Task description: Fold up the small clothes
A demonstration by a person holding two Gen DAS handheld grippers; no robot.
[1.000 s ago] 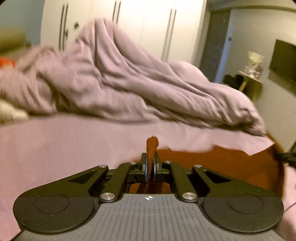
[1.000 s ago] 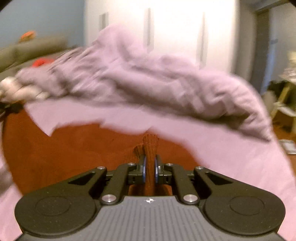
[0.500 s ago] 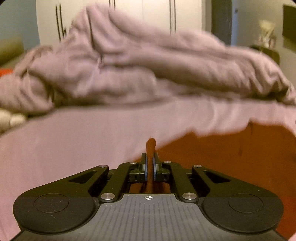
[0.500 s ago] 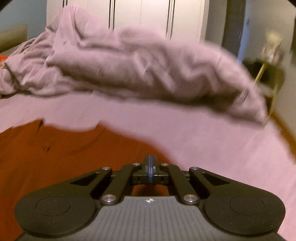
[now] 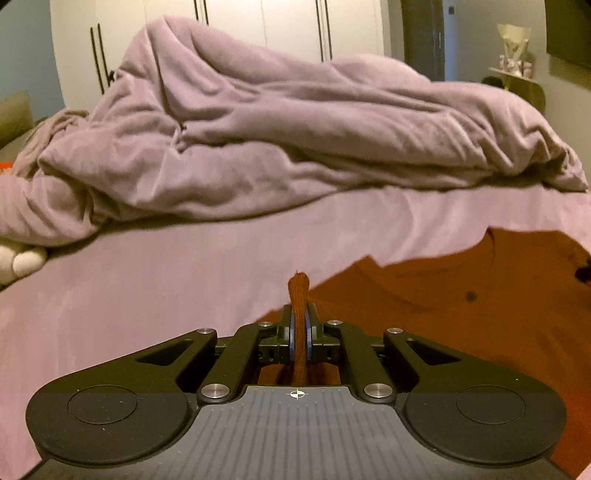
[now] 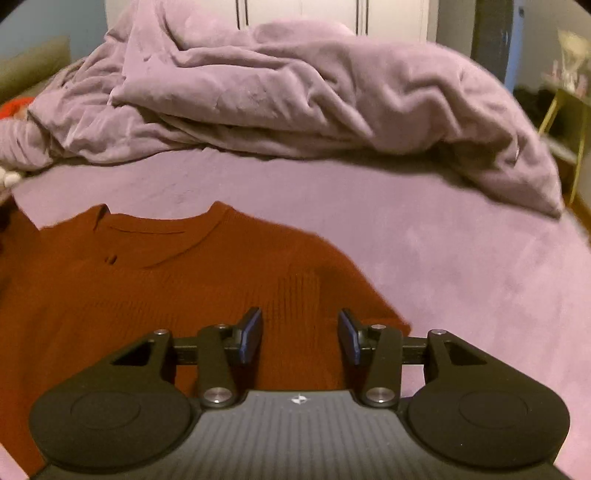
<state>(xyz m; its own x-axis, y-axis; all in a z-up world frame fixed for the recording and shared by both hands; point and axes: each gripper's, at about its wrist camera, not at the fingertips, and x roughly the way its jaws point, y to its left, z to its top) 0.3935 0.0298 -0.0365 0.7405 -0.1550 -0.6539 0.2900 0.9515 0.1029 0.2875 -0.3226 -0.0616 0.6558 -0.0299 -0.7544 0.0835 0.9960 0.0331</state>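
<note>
A rust-brown knit sweater (image 6: pixel 140 291) lies flat on the lilac bed sheet (image 6: pixel 461 266), neckline facing away from me. It also shows in the left wrist view (image 5: pixel 461 302), spread to the right. My left gripper (image 5: pixel 299 325) is shut on a pinched fold of the sweater's edge, which sticks up between the jaws. My right gripper (image 6: pixel 301 336) is open and empty, jaws wide apart just above the sweater's right side.
A crumpled lilac duvet (image 5: pixel 295 136) is heaped across the far side of the bed and also shows in the right wrist view (image 6: pixel 314 92). A white soft toy (image 5: pixel 18 260) lies at the left. White wardrobe doors (image 5: pixel 288 26) stand behind. A side table (image 6: pixel 565 110) is at the right.
My right gripper has opened and let go of the sweater, which now lies flat under it. My left gripper still holds its fold; the view has steadied.
</note>
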